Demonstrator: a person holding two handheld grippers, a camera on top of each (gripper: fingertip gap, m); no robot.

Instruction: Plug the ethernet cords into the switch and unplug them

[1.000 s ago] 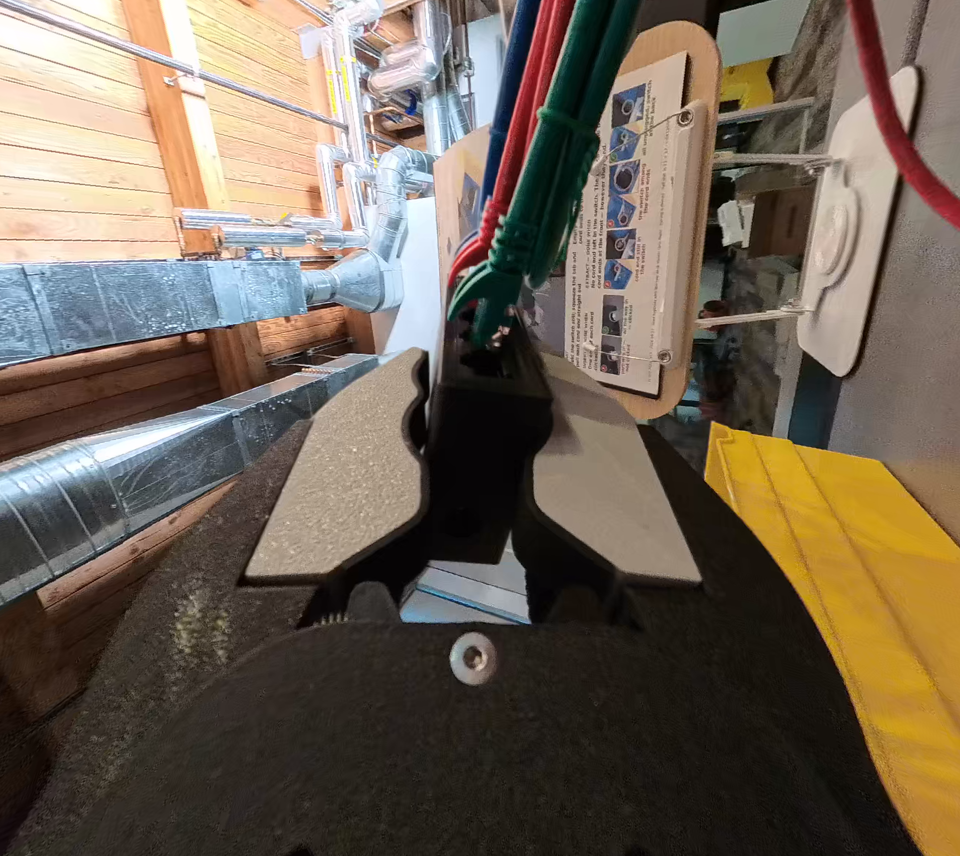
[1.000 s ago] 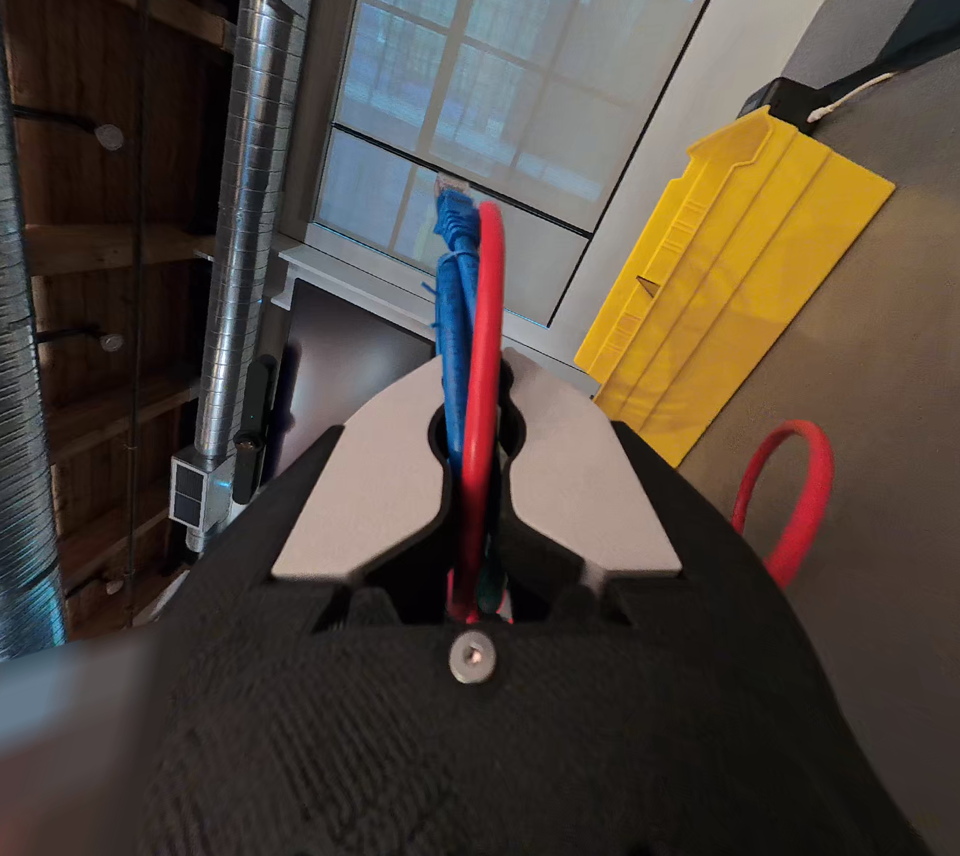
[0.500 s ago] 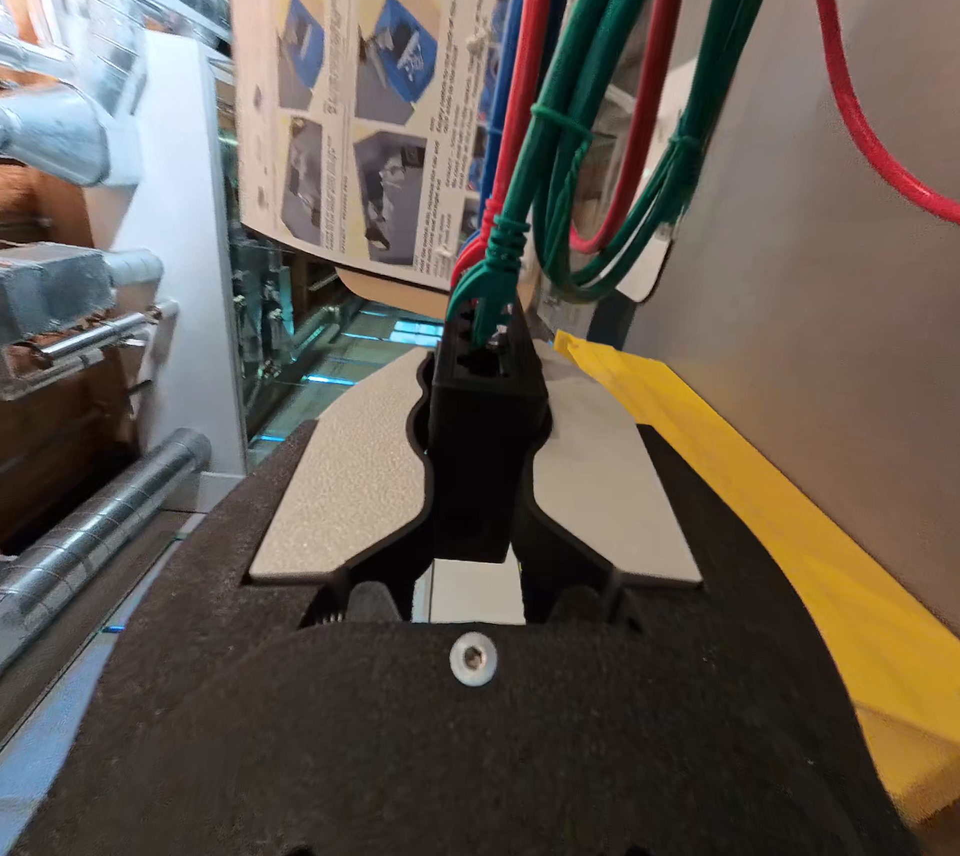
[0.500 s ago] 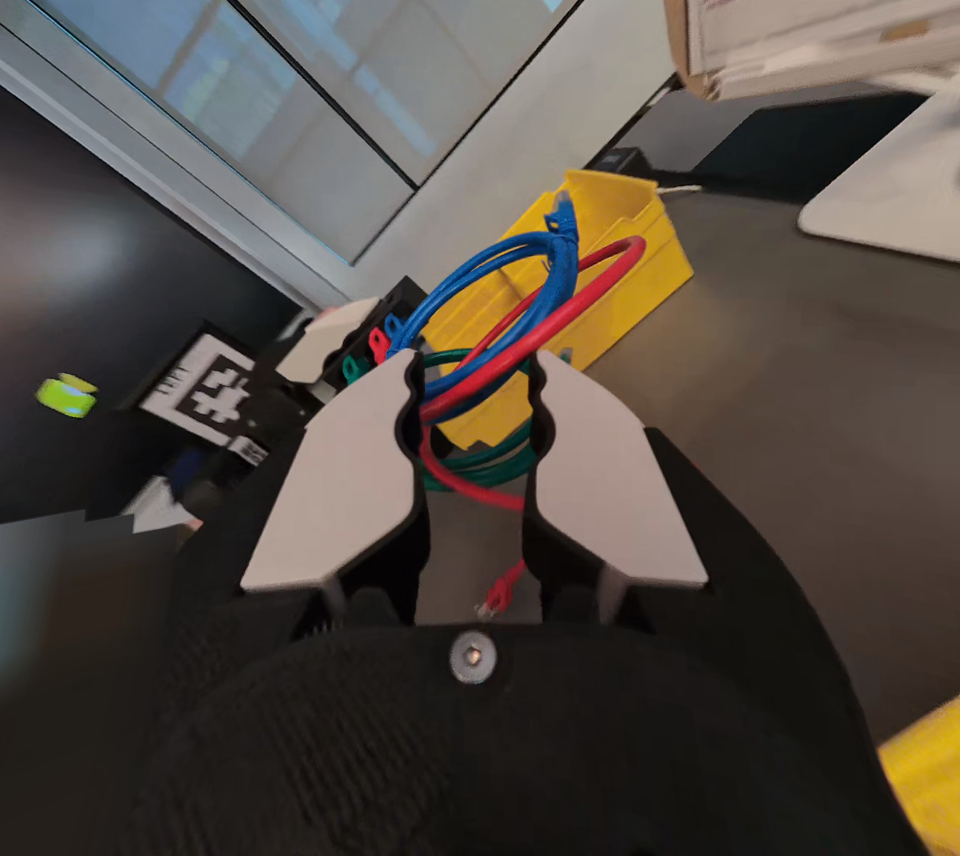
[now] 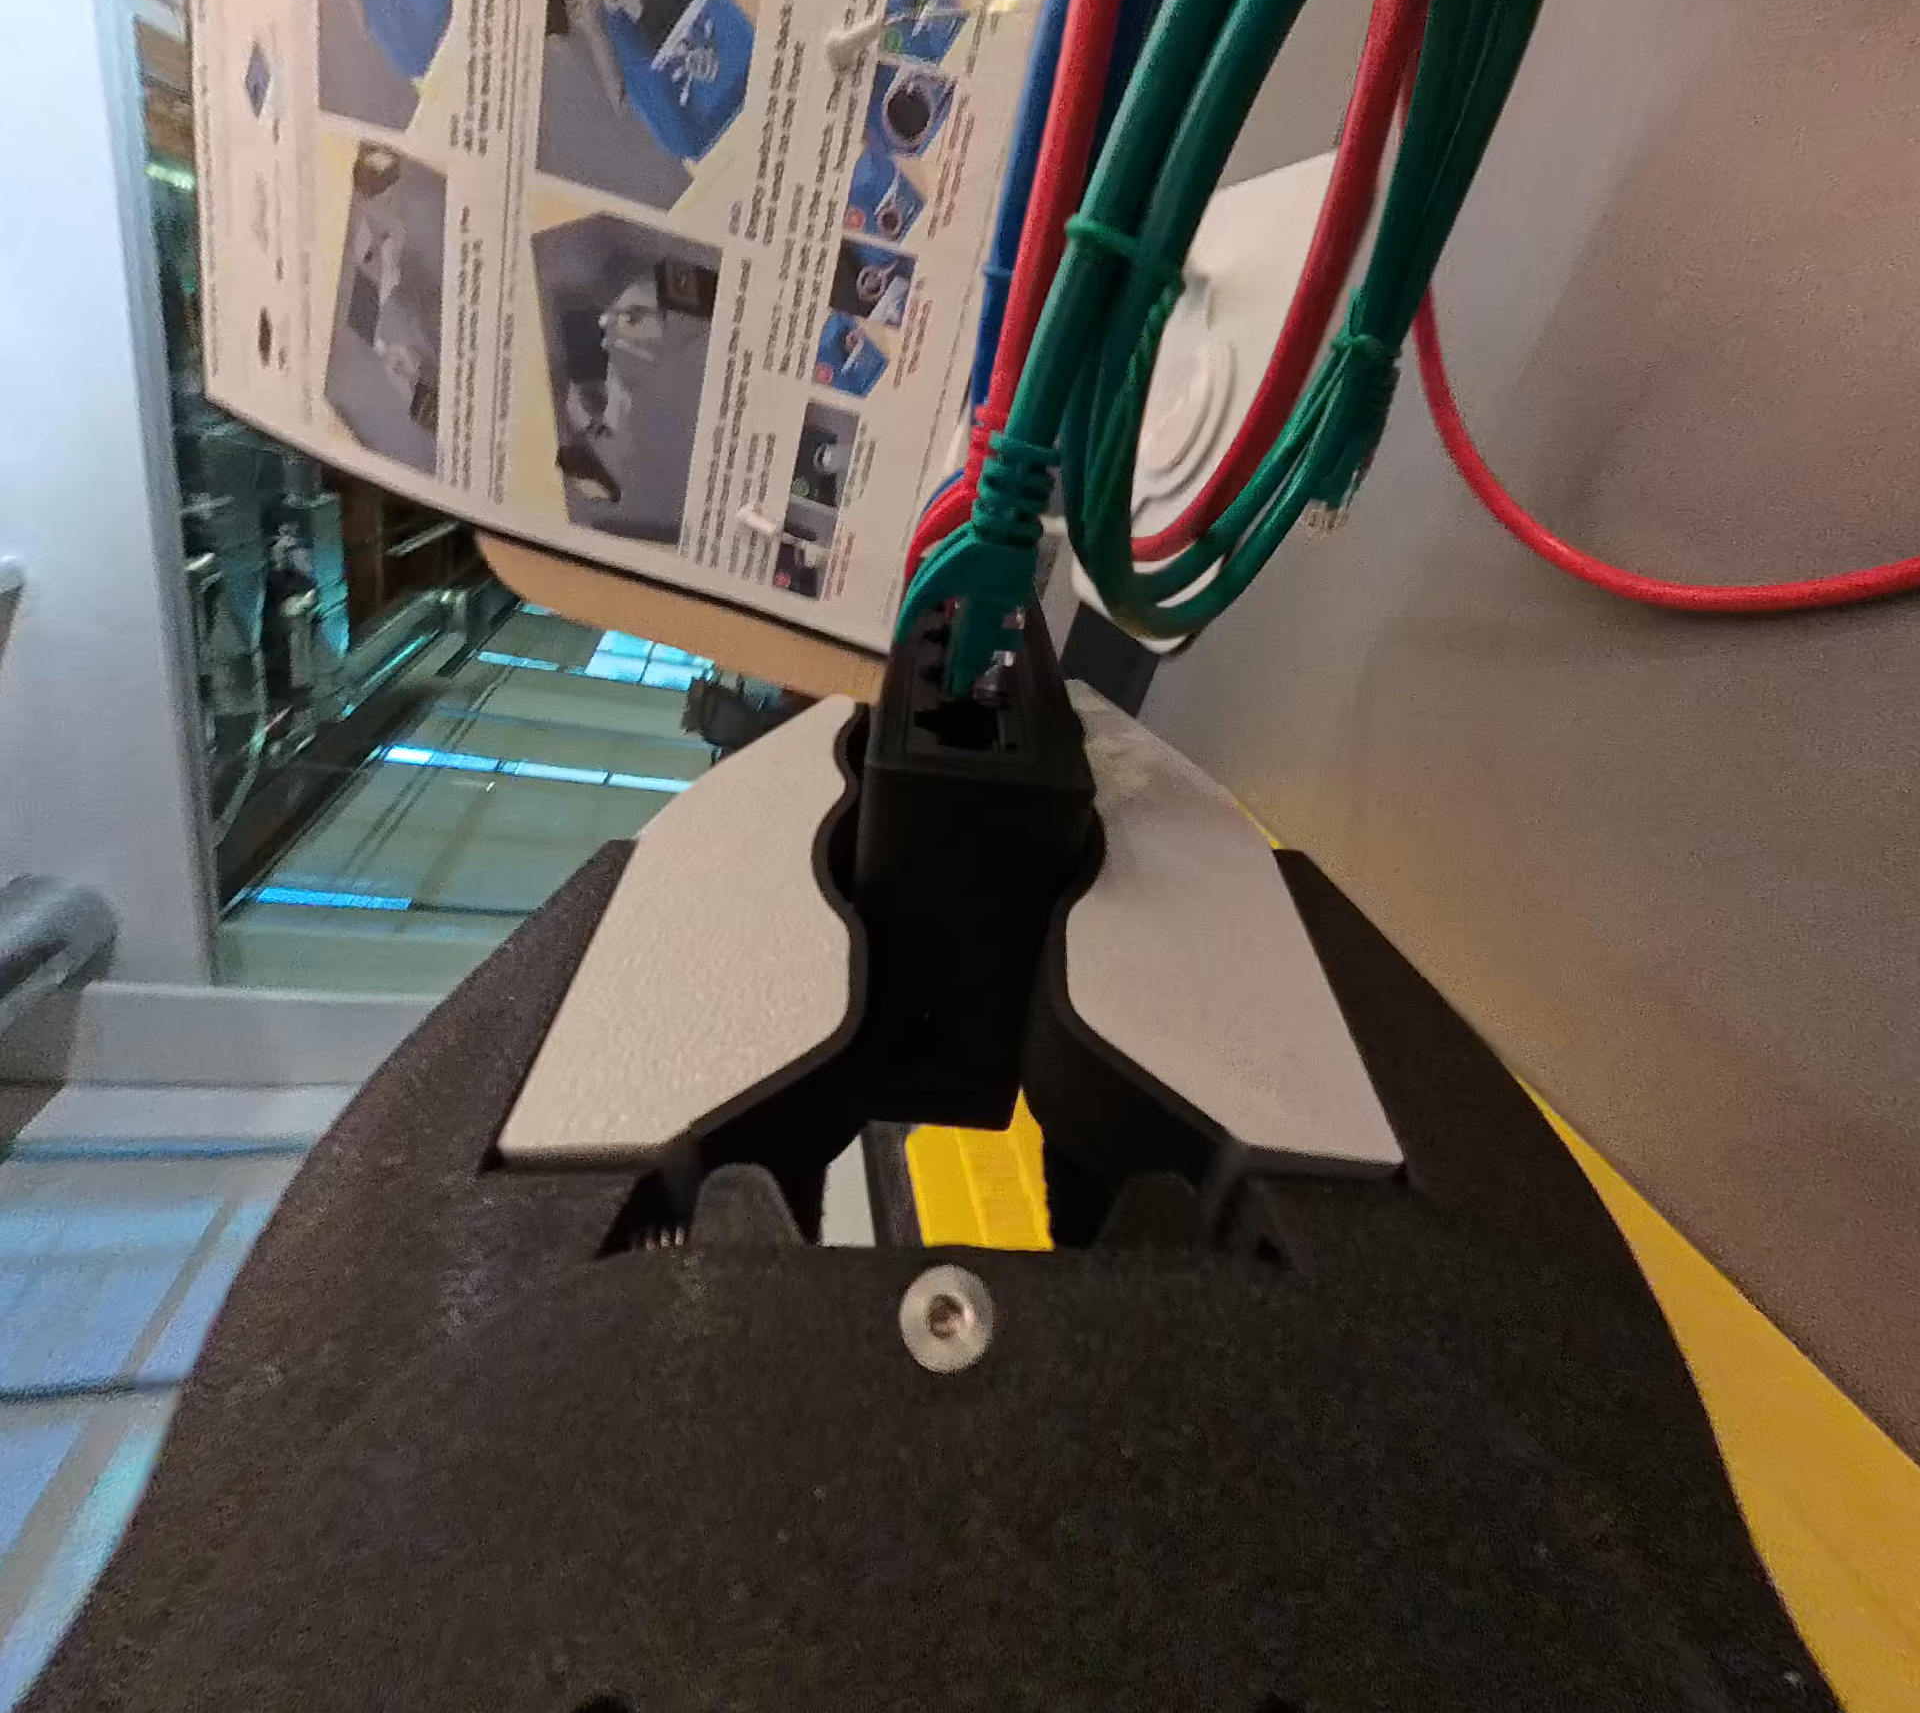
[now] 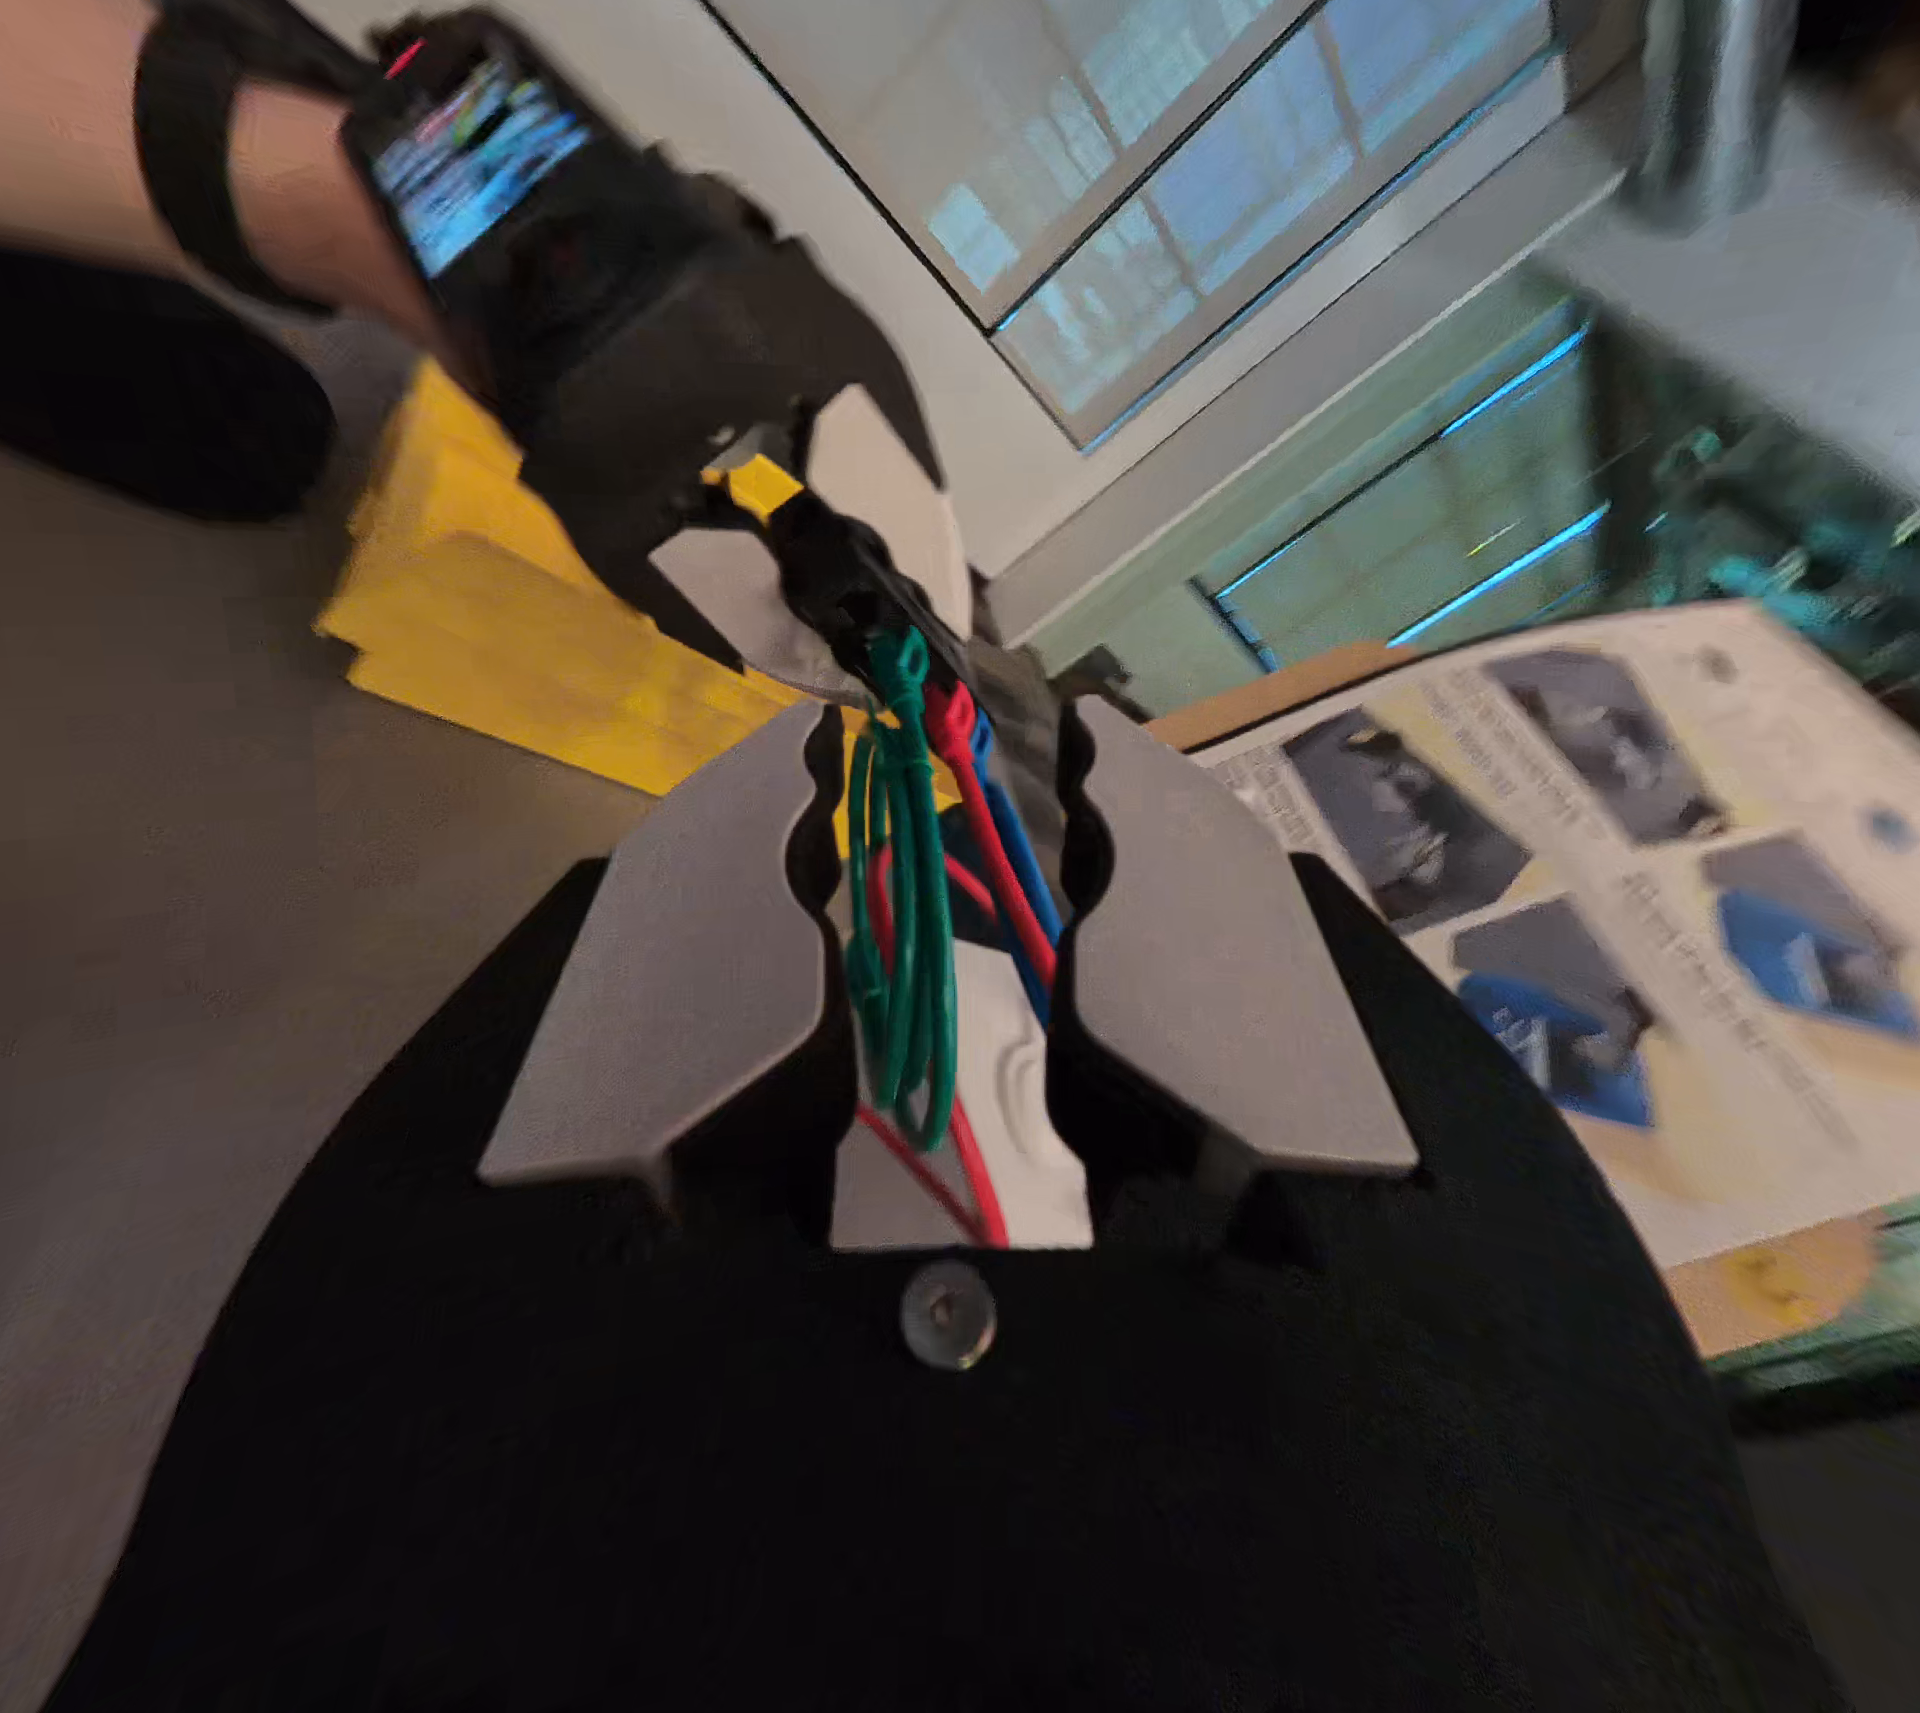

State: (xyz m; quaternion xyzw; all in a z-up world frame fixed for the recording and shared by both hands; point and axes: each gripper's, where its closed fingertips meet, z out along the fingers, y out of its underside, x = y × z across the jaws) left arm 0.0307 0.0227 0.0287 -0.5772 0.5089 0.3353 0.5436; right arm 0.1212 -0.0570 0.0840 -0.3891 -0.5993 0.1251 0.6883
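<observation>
1. Landmark: switch (image 5: pixel 971 884), clamped between the left gripper (image 5: pixel 966 832) fingers.
2. Three cords (image 5: pixel 1101 229) plugged into the switch's far end, hanging in loops beyond it.
3. Instruction sheet (image 5: pixel 582 188) left of the switch, behind the cords.
4. Bin (image 5: pixel 1766 1414) right of and below the switch, on the table (image 5: pixel 1662 728).
5. Right gripper (image 6: pixel 945 832) faces the switch's port end; cords run between its spread fingers, not touching.

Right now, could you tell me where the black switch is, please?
The black switch is clamped between the left gripper's fingers at the centre of the left wrist view, with the green cord, red and blue cords plugged into its far end.
</observation>
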